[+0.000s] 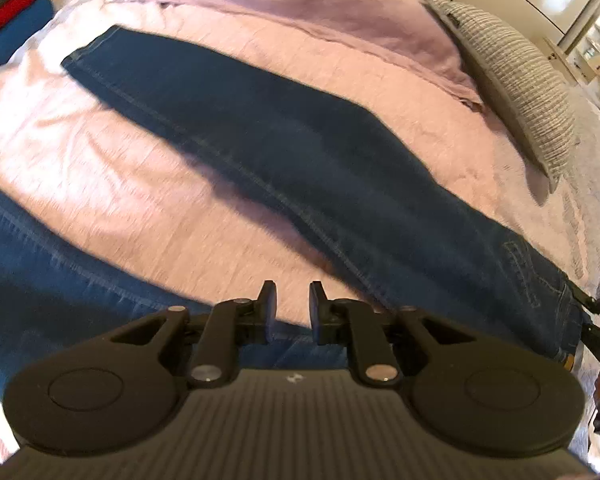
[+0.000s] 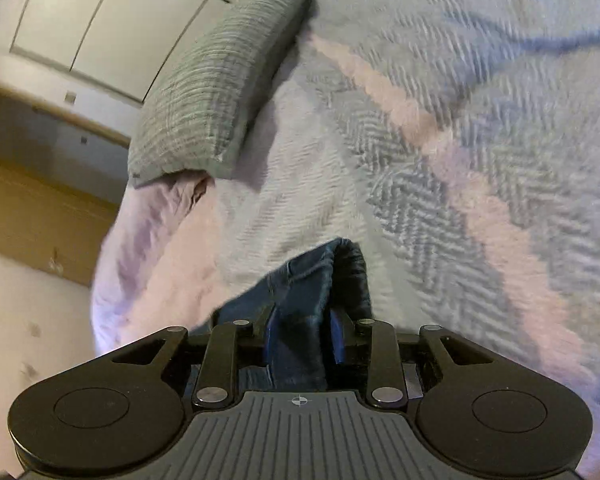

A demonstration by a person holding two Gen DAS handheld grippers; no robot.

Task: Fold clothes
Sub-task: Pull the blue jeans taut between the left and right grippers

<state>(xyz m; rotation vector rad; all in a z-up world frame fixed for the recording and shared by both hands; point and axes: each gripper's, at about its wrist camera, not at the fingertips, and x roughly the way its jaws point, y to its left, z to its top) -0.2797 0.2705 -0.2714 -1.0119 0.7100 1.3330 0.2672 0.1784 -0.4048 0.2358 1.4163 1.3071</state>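
Far left, upper corner of the left wrist view: we list a stack of folded clothes (image 1: 8, 12), grey over red over blue, cut off by the frame edge so its full extent is lost.

Lower left: a second spread of blue denim (image 1: 40, 264) runs out of frame and under the gripper body; we cannot tell whether it is a separate garment.

Centre: dark jeans (image 1: 300, 160), lying flat and diagonal on the pink bedspread (image 1: 100, 148), hem toward upper left, waistband toward lower right. The picture is motion-blurred, so stitching is soft.

Bottom centre: left gripper (image 1: 293, 308), pads spread apart with nothing between them, hovering over the bedspread beside the jeans.

Upper centre: a lilac sheet (image 1: 300, 4), rumpled.

Right: a grey ribbed pillow (image 1: 516, 76) resting on a herringbone blanket (image 2: 440, 120).

Far right edge: the right gripper (image 2: 300, 332), only partly visible there; its own view shows it pinching a bunched fold of the jeans' waistband, which hides the left pad.
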